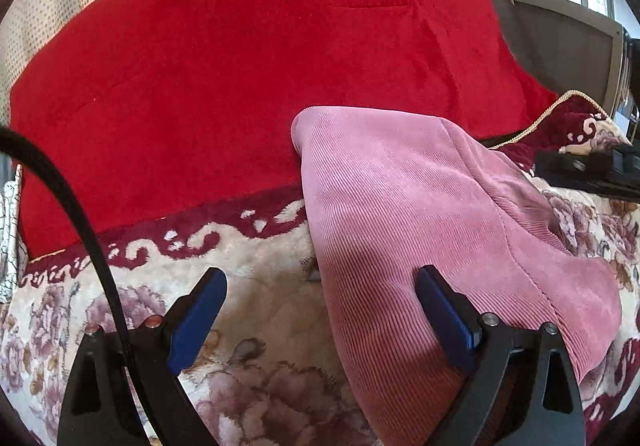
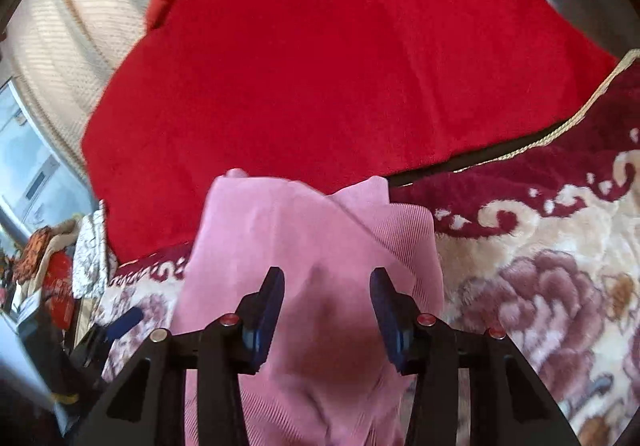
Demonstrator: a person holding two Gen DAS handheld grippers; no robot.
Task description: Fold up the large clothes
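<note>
Pink corduroy garment (image 1: 420,214) lay partly folded on the floral blanket (image 1: 260,326), near the red blanket (image 1: 240,66). Left gripper (image 1: 320,310) and right gripper (image 2: 326,310) were both spread, gripping nothing. Looked about halfway done.

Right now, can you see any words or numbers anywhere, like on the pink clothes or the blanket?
No text can be read.
Pink garment: no label shows.
Red blanket: plain.
Floral blanket: patterns only.
Clutter at the left edge: too blurred to read.
</note>
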